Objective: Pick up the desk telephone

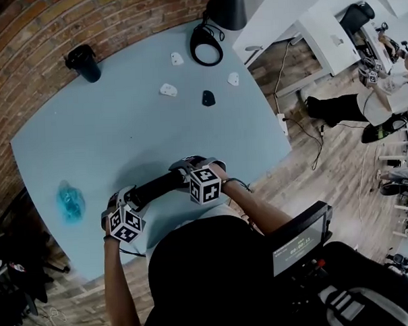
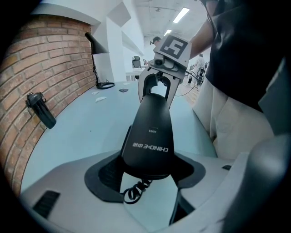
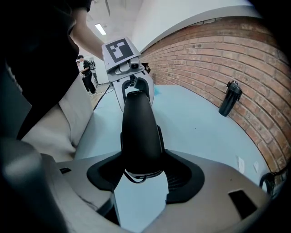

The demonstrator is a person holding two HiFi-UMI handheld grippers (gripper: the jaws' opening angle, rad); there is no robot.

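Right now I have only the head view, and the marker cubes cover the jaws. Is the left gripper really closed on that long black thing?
Observer: Yes. In the left gripper view the left gripper has its pads against one end of a black telephone handset.
Operator: And the other end?
Observer: The right gripper view shows the right gripper clamped on the opposite end, so each gripper faces the other along the handset.
Operator: Anything hanging from it?
Observer: A short piece of coiled cord curls below the end in the left gripper.
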